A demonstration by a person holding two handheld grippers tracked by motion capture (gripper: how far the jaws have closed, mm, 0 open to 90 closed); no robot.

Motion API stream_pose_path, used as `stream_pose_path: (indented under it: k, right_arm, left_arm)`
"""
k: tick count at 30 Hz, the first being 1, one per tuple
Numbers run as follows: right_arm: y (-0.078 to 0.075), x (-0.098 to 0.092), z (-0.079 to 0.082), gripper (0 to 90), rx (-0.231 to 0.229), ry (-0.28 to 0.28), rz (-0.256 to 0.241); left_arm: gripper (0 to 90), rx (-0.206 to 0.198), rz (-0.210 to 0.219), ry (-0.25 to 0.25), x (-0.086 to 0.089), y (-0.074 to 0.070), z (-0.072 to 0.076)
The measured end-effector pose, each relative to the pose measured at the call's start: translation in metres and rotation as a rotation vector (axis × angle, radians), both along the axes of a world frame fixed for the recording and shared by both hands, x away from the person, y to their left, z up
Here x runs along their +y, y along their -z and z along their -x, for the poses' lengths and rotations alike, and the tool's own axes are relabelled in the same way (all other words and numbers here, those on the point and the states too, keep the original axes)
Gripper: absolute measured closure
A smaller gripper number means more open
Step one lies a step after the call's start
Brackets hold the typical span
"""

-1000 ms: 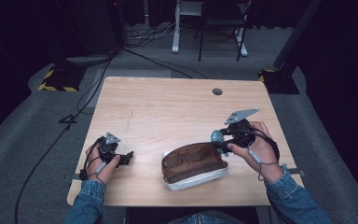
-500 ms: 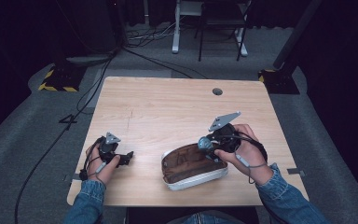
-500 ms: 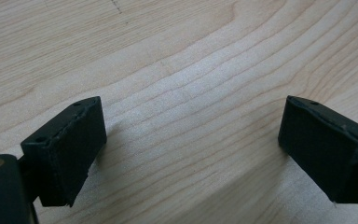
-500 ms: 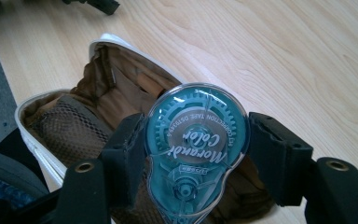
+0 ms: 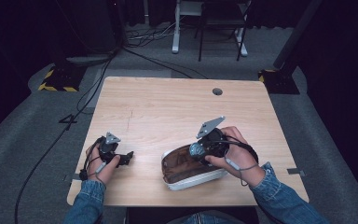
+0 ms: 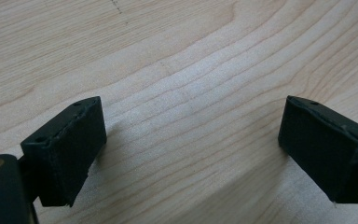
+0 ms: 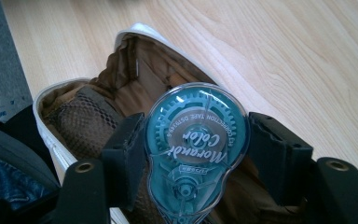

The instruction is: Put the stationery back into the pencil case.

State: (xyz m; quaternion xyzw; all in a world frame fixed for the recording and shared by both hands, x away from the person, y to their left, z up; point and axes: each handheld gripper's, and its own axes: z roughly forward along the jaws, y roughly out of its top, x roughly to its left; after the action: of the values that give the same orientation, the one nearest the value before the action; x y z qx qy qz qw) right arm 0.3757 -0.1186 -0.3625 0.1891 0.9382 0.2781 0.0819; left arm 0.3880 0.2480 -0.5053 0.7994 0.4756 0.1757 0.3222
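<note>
A white pencil case point(image 5: 193, 179) with a brown lining lies open near the table's front edge, and its rim point(image 7: 44, 121) and mesh pocket show in the right gripper view. My right gripper point(image 5: 196, 150) hovers over the case's open mouth, shut on a teal correction tape dispenser point(image 7: 196, 149) that is clamped between both black pads. The dispenser point(image 5: 196, 150) shows as a small teal disc in the high view. My left gripper point(image 5: 126, 157) rests on the table at the front left, a hand's width from the case. Its jaws stand wide open over bare wood point(image 6: 191, 116).
The wooden table point(image 5: 168, 112) has a round cable hole point(image 5: 217, 91) at the back right. Dark grey carpet surrounds it, with cables point(image 5: 79, 112) trailing at the left and chair legs point(image 5: 214, 42) behind.
My right gripper has carried the correction tape leftward, from beside the case's right end to above its open mouth. The left gripper has stayed still.
</note>
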Motion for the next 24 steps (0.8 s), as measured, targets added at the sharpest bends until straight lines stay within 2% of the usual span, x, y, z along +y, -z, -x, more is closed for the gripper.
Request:
stream_pose_path:
  k: [8, 15, 24]
  right_arm:
    - [0.006, 0.015, 0.005, 39.2, -0.018, -0.032, 0.067]
    - [0.011, 0.027, 0.008, 39.2, -0.009, -0.070, 0.120]
    - [0.017, 0.034, 0.006, 39.0, 0.009, -0.123, 0.148]
  left_arm:
    - [7.8, 0.000, 0.001, 0.002, 0.000, 0.000, 0.000]
    - [7.8, -0.001, -0.003, 0.005, 0.000, 0.000, 0.000]
    - [7.8, -0.001, -0.004, 0.009, 0.000, 0.000, -0.001]
